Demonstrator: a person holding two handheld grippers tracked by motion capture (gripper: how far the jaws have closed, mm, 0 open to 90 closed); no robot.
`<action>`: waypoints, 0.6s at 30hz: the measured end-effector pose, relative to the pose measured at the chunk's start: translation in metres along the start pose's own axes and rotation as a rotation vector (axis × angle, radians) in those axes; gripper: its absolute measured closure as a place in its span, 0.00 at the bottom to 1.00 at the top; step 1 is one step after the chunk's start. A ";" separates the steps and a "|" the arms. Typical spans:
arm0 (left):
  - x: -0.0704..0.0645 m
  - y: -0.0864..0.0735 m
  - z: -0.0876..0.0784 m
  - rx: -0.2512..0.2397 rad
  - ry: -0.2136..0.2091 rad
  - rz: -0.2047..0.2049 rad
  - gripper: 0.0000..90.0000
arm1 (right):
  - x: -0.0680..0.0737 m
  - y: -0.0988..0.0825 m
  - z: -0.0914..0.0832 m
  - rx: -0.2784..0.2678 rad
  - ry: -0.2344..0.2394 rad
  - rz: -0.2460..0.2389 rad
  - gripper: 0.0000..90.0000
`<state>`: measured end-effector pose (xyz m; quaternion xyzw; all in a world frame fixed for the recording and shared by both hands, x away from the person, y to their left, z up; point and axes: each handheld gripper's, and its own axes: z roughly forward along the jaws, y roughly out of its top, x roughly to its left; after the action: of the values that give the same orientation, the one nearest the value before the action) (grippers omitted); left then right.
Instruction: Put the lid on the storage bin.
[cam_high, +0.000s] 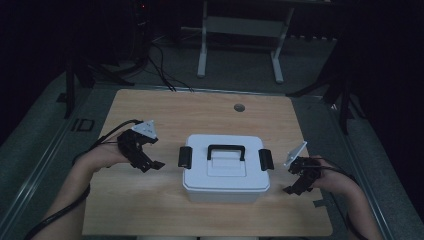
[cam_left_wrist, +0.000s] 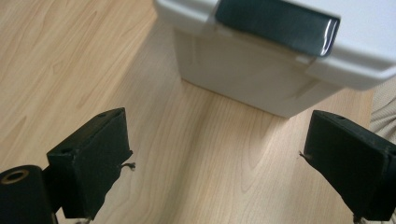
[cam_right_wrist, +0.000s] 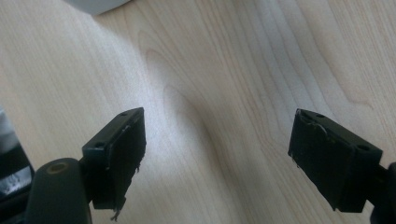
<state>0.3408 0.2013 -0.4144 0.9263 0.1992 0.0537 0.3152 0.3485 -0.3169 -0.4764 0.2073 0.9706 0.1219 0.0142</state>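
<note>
A white lidded box stands shut at the middle of the wooden table. It has a black handle on top and a black latch at each end. My left gripper hovers open just left of the box. In the left gripper view the left gripper faces the box wall and its left latch, with nothing between the jaws. My right gripper is open to the right of the box, above bare wood. In the right gripper view the right gripper has a box corner at top left.
A round cable hole sits near the table's far edge. Behind the table stand a white desk frame and dark stands on the floor. A small dark mark lies near the front right corner. Cables trail from both grippers.
</note>
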 end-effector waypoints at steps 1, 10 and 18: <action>0.000 -0.004 0.000 -0.011 0.005 -0.008 0.08 | 0.000 -0.001 0.000 -0.005 -0.005 0.008 0.20; 0.005 -0.045 0.000 -0.045 0.022 -0.086 0.08 | -0.005 -0.010 0.006 -0.067 -0.046 0.067 0.20; 0.008 -0.083 0.003 -0.078 0.040 -0.158 0.08 | -0.009 -0.022 0.014 -0.167 -0.086 0.152 0.16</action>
<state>0.3210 0.2622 -0.4672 0.8935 0.2758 0.0549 0.3501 0.3486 -0.3367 -0.4957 0.2836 0.9370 0.1940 0.0637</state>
